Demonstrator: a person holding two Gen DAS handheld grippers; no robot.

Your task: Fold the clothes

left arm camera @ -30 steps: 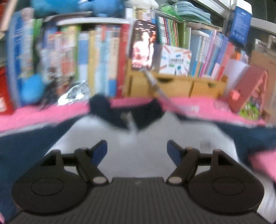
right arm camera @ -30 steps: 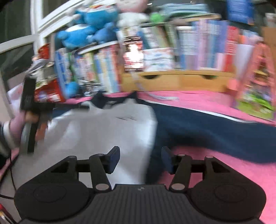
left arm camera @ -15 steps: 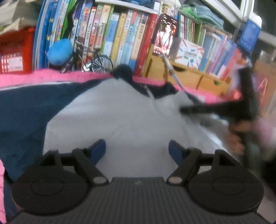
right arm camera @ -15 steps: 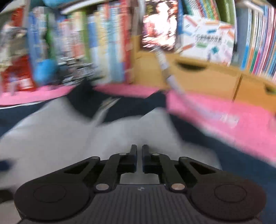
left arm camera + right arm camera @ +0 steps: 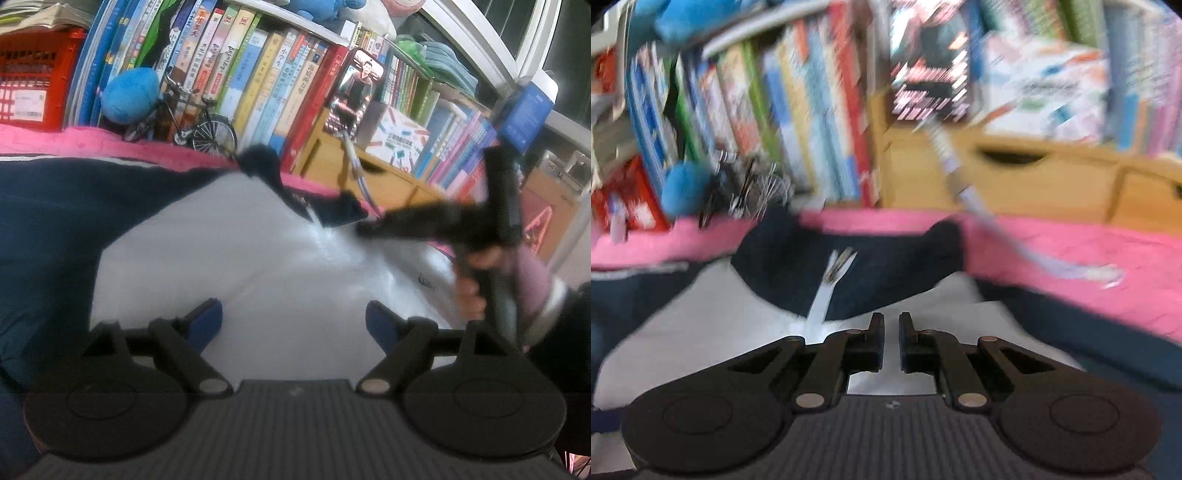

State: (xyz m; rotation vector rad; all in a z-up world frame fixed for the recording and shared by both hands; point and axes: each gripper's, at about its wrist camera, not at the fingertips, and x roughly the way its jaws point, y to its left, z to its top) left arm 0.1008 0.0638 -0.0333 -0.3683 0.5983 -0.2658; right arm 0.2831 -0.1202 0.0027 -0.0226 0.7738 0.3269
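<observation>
Counted on and behind the pink bed

One jacket (image 5: 229,251), two grippers (image 5: 293,321) (image 5: 891,321), one phone (image 5: 356,83), one toy bicycle (image 5: 188,122), one red crate (image 5: 35,79), two wooden drawers (image 5: 1008,181); books too many to count.

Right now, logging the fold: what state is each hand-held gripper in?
Left hand-held gripper: open, just widening, nothing between the fingers, over the white jacket.
Right hand-held gripper: shut; whether it pinches jacket fabric cannot be told.
</observation>
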